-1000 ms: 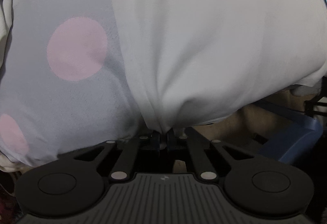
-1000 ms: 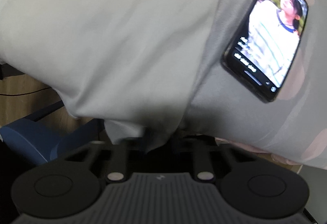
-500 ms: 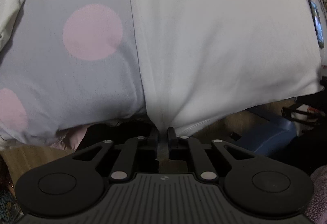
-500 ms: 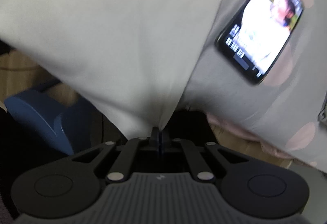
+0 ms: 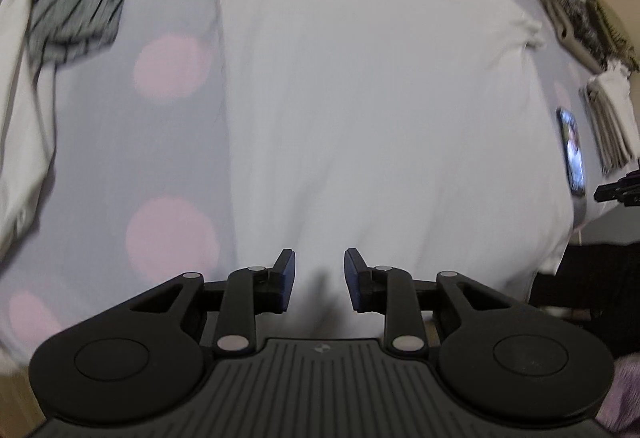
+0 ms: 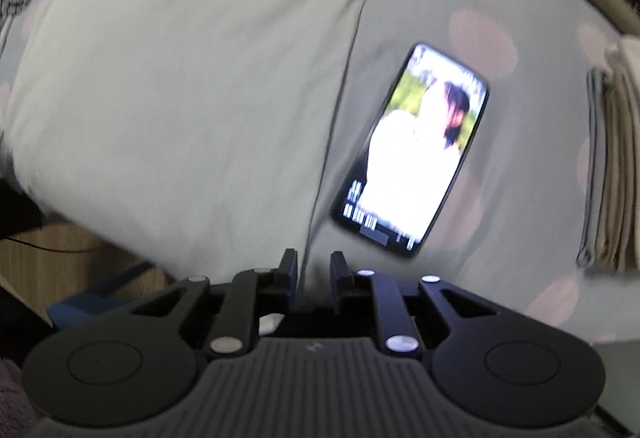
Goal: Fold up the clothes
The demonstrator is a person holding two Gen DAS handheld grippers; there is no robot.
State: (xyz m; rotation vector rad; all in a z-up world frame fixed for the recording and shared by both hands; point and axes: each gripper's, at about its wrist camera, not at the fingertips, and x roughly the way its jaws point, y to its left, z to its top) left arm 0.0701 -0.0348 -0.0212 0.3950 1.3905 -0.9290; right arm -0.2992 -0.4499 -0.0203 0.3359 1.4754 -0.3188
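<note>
A white garment (image 5: 380, 110) lies spread flat on a grey bedsheet with pink dots (image 5: 168, 70); it also shows in the right wrist view (image 6: 192, 78). My left gripper (image 5: 319, 278) is open and empty over the garment's near edge. My right gripper (image 6: 314, 274) is open and empty at the garment's right edge, where the cloth meets the sheet.
A lit phone (image 6: 416, 154) lies on the sheet right of the garment, also in the left wrist view (image 5: 574, 152). A striped grey garment (image 5: 76, 2) lies far left. Folded clothes (image 6: 612, 166) are stacked at the right. A blue object (image 6: 92, 306) sits below the bed edge.
Both grippers have opened and let go of the white garment's edge. They have pulled back and up, so the garment now lies flat on the sheet.
</note>
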